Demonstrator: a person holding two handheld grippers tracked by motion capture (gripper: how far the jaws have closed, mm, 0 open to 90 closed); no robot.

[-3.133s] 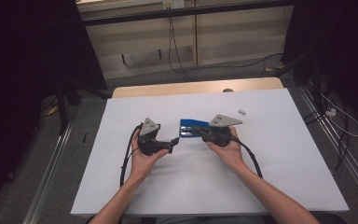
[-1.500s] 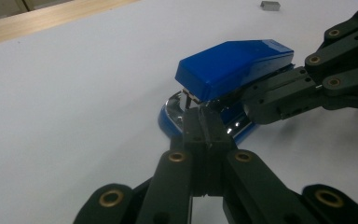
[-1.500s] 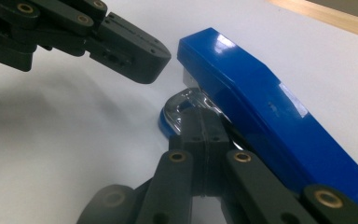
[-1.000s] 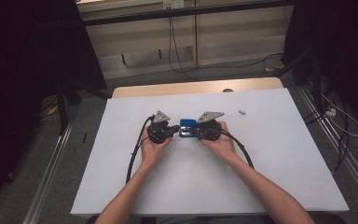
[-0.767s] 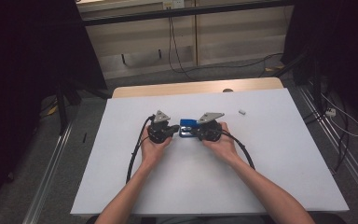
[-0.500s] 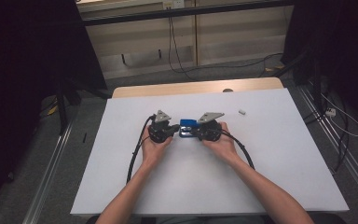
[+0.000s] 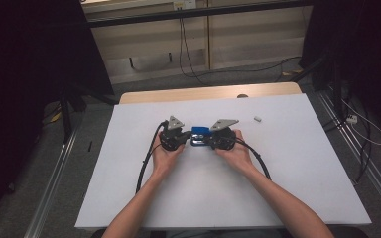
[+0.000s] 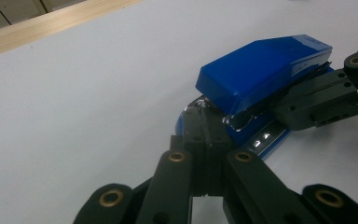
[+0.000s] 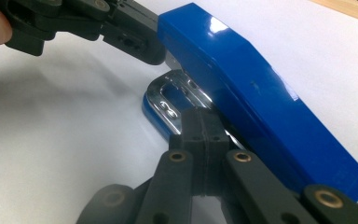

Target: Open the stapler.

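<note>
- Both hand-held grippers have been drawing inward since the earliest frame, and are now meeting at the blue stapler (image 7: 199, 136) mid-worktop (image 7: 297, 168).
- Left hand-held gripper (image 8: 204, 135) is pressing its shut jaws against the stapler's metal base near the front end, seemingly pinning it down.
- Right hand-held gripper (image 9: 204, 128), jaws likewise together, is wedging under the raised blue top, likely levering it open.
- A small white piece (image 7: 258, 119) is lying well apart.

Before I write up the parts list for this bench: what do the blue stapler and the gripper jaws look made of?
The blue stapler seems to have a glossy plastic cover, since it shows sharp light reflections. Its base plate looks like polished metal: mirror-bright and silvery. The left gripper and right gripper jaws look like matte black plastic with brass-coloured rivets, though that is uncertain.
</note>
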